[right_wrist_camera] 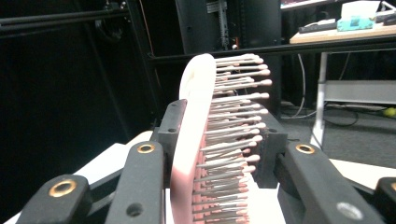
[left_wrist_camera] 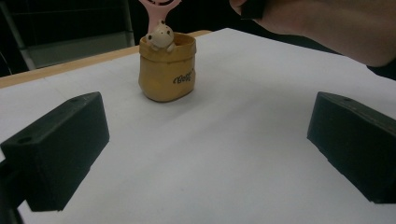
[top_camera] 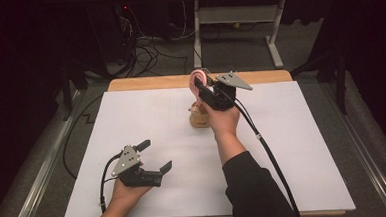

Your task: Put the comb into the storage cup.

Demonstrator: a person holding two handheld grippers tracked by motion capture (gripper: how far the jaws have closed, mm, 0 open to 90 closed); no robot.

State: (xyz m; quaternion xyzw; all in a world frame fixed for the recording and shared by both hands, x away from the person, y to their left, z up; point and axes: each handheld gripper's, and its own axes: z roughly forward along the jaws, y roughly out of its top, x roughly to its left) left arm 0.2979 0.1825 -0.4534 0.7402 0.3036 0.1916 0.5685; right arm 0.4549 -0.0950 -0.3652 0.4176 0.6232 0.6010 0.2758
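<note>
The pink hairbrush (right_wrist_camera: 194,140) looked like smooth, slightly glossy plastic, its thin bristles (right_wrist_camera: 233,116) metallic grey with rounded pink tips. Below it, the yellow pouch-shaped holder (left_wrist_camera: 168,70) had a softly shiny, glazed-looking surface with moulded folds, and the small cream figure (left_wrist_camera: 161,36) at its rim looked equally smooth. Around the holder the tabletop (top_camera: 146,121) was covered in matt white paper, with a pale wooden edge (top_camera: 149,82) behind it. The right tongs (right_wrist_camera: 219,154) were matt black plastic with brass-coloured inserts; the left tongs (left_wrist_camera: 205,149) looked matt black too.
</note>
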